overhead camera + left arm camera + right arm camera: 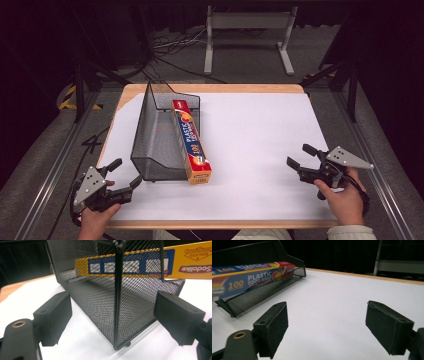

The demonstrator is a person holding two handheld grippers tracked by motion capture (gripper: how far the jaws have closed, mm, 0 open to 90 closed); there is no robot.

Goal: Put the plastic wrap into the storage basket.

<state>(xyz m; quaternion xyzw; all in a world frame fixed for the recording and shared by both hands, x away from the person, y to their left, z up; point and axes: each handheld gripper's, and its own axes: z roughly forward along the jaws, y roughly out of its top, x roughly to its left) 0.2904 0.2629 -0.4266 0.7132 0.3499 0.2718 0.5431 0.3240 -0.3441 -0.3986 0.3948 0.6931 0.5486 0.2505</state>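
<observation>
A black wire-mesh basket (142, 135) stands on the left half of the white sheet. A long yellow and blue plastic food wrap box (191, 141) lies along the basket's right side, its near end sticking out past the basket's front. My left gripper (127, 171) is open at the table's near left, aimed at the basket's near corner. In the left gripper view that corner (117, 315) stands between the wide jaws of the left gripper (112, 305), the pads clear of it, with the box (190, 262) behind. My right gripper (297, 154) is open at the near right over bare sheet, and in its own view, right gripper (325, 317), nothing is between the jaws.
The white sheet (250, 135) covers a wooden table (215, 88). A grey metal stand (247, 30) and loose cables (170, 47) are on the floor behind it. Metal rails (50, 175) run along both sides of the table. The box (249, 280) and basket (257, 297) lie left of the right gripper.
</observation>
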